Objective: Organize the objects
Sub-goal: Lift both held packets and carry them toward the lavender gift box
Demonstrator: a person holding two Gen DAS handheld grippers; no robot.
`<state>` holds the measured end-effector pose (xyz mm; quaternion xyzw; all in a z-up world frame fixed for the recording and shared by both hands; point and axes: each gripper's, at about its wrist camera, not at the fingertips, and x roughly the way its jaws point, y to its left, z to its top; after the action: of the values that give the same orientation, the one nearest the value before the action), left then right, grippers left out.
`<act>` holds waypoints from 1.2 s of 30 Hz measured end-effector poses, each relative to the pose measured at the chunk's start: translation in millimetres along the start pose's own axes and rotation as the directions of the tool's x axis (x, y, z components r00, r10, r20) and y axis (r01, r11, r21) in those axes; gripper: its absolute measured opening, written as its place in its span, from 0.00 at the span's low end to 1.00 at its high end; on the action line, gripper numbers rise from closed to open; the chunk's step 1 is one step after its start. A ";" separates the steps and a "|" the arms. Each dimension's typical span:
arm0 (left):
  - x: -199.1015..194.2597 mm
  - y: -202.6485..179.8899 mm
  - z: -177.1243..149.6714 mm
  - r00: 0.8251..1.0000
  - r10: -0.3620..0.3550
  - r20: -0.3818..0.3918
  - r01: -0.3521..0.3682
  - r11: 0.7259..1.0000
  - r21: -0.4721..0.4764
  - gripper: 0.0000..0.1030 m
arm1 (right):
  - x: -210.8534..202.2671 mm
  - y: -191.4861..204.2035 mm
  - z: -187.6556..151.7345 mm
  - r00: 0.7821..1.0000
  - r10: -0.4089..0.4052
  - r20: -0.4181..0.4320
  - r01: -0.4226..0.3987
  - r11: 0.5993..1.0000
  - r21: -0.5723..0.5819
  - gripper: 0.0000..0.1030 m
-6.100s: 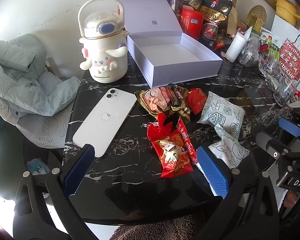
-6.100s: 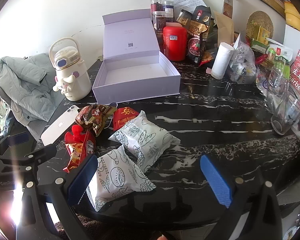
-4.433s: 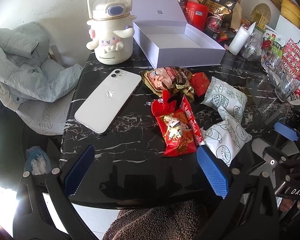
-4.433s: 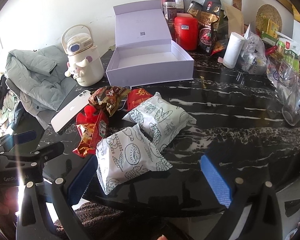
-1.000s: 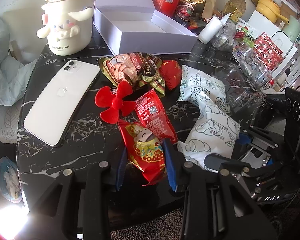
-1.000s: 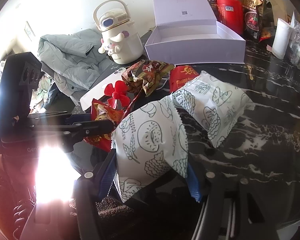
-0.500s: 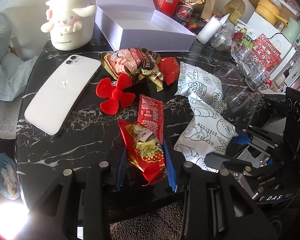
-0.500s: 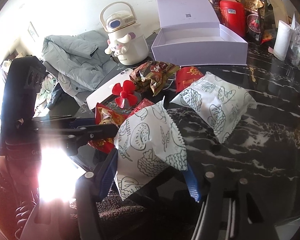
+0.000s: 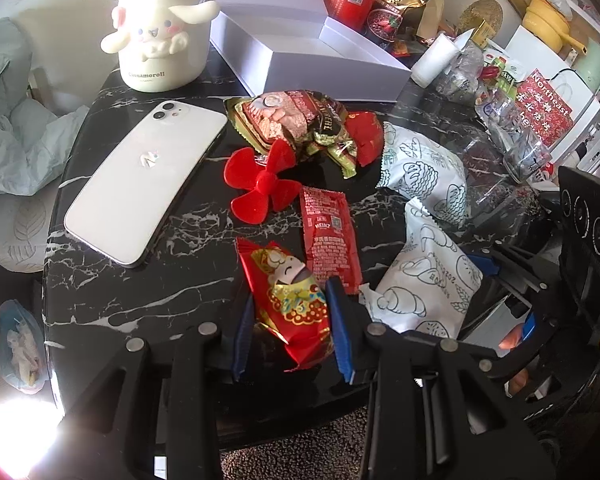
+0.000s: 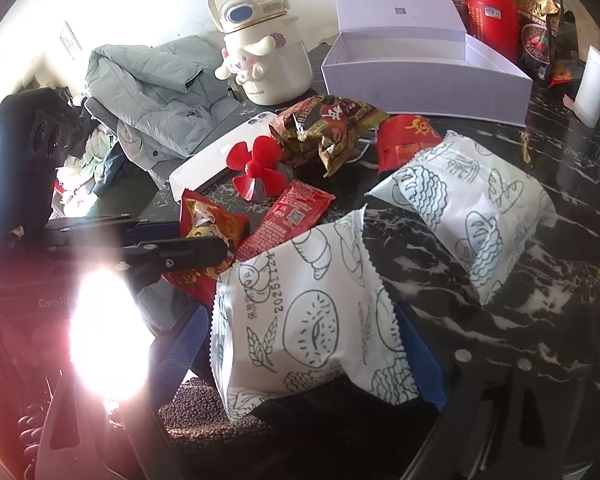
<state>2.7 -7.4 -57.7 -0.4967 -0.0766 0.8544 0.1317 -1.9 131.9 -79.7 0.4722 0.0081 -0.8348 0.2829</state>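
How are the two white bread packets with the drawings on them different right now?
The nearer bread packet is clamped between the right gripper and tipped up at the table's near edge; the farther bread packet lies flat on the black table, with nothing holding it. The nearer one shows a printed date code; on the farther one none is visible. Both are puffy white wrappers with green line drawings of pastries and zigzag-cut ends.

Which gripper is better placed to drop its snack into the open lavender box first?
Probably right. Both hold snacks, but the right gripper, shut on the white bread packet, faces the box more directly than the left gripper.
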 end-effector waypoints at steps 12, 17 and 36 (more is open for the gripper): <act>-9.4 -4.8 1.7 1.000 0.000 0.030 -0.001 1.000 0.021 0.31 | -10.3 -0.6 0.4 0.999 0.017 0.031 -0.017 1.000 0.005 0.61; -18.1 -8.6 2.5 0.999 0.000 0.053 -0.002 1.000 0.030 0.31 | -21.8 2.3 0.1 0.998 0.026 0.057 -0.026 1.000 0.002 0.60; -44.9 -41.9 12.9 0.990 -0.020 0.139 0.006 0.995 0.100 0.31 | -75.5 3.2 2.0 0.983 -0.018 0.181 0.024 0.999 -0.031 0.60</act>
<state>19.0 19.0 -3.2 -0.4278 -0.0464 0.8891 0.1558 27.8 163.7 -17.9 0.3896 0.0010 -0.8770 0.2813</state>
